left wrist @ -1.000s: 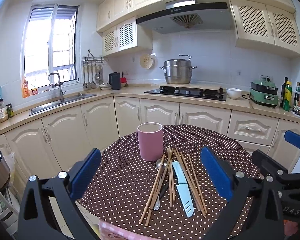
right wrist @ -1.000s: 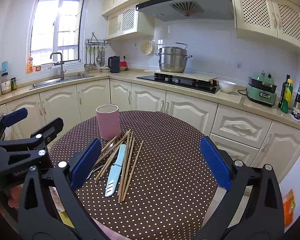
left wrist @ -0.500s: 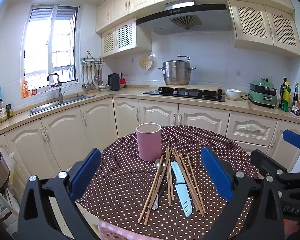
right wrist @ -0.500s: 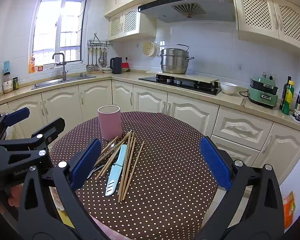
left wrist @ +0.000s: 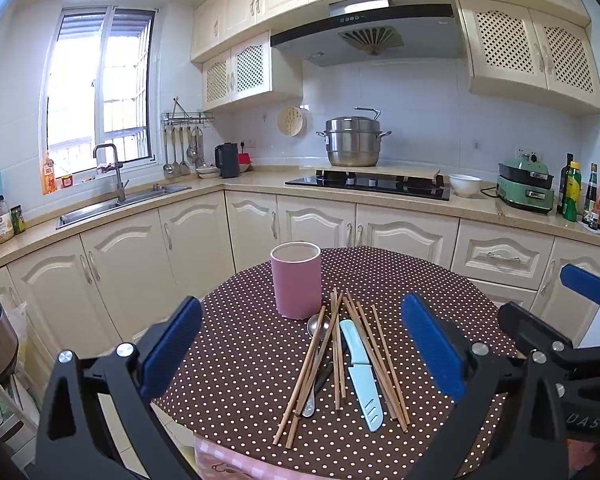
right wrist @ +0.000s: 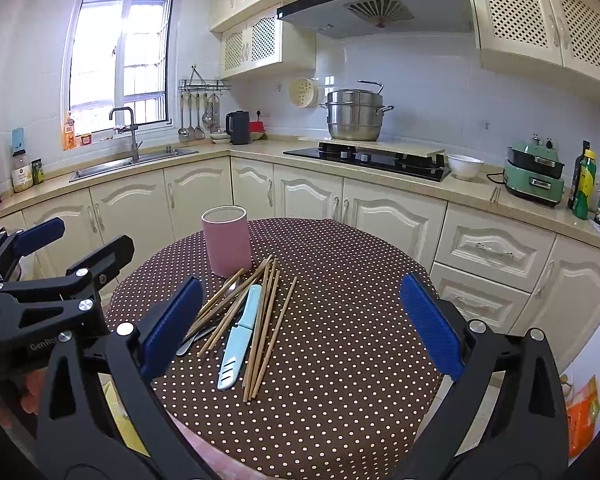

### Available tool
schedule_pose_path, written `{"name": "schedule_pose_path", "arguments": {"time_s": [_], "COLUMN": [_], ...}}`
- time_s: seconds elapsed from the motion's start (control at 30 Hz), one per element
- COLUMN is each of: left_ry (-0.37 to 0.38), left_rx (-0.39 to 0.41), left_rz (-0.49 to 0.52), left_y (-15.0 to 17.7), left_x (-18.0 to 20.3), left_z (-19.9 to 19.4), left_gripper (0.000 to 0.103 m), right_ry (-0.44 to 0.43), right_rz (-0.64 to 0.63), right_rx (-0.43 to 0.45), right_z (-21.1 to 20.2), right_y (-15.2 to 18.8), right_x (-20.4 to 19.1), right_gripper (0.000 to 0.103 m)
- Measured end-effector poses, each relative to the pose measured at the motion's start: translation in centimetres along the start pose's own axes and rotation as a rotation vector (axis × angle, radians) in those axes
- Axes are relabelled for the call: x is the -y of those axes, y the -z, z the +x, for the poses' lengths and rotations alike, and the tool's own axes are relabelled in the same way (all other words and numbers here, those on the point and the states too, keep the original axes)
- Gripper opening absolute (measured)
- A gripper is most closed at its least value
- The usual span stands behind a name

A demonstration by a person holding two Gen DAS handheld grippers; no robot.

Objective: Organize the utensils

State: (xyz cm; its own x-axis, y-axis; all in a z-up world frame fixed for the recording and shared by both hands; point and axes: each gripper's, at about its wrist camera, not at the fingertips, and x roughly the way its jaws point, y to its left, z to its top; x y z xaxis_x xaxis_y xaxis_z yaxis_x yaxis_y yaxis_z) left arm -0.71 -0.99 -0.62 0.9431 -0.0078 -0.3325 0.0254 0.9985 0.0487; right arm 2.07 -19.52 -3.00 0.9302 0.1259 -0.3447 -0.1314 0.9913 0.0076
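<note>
A pink cylindrical holder (left wrist: pixel 296 280) (right wrist: pixel 226 240) stands upright on the round polka-dot table (left wrist: pixel 240 360) (right wrist: pixel 340 340). Just in front of it lies a loose pile: several wooden chopsticks (left wrist: pixel 376 352) (right wrist: pixel 266 320), a light-blue sheathed knife (left wrist: pixel 362 376) (right wrist: pixel 240 336) and a metal spoon (left wrist: pixel 315 326) partly under the sticks. My left gripper (left wrist: pixel 302 356) is open and empty, held above the table's near edge before the pile. My right gripper (right wrist: pixel 300 328) is open and empty, to the right of the left one, which shows at the left of its view (right wrist: pixel 48 272).
Cream kitchen cabinets and a counter run behind the table, with a sink (left wrist: pixel 120 204), a hob with a steel pot (left wrist: pixel 354 148), a white bowl (left wrist: pixel 464 184), a green appliance (left wrist: pixel 524 188) and bottles (left wrist: pixel 580 196).
Both grippers have drifted slightly; the table and pile sit a little higher and nearer in the views. Nothing on the table has moved, and both grippers stay open.
</note>
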Motion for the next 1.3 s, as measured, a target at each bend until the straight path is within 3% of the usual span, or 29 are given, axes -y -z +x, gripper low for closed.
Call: {"name": "schedule_pose_path", "arguments": {"time_s": [0.83,1.3], "left_ry": [-0.012,-0.015], "left_rx": [-0.019,-0.057], "left_rz": [-0.007,0.0], "left_y": [0.2,0.7], "left_x": [-0.8,-0.6], "left_z": [0.0,1.1], "left_gripper": [0.098,0.098], "right_ry": [0.034,0.042], "right_rz": [0.002,0.021], "right_rx": [0.016,-0.034], "right_z": [-0.3,1.0], "right_y": [0.6,0.9], "right_x": [-0.7,-0.6], "right_gripper": [0.097,0.097]}}
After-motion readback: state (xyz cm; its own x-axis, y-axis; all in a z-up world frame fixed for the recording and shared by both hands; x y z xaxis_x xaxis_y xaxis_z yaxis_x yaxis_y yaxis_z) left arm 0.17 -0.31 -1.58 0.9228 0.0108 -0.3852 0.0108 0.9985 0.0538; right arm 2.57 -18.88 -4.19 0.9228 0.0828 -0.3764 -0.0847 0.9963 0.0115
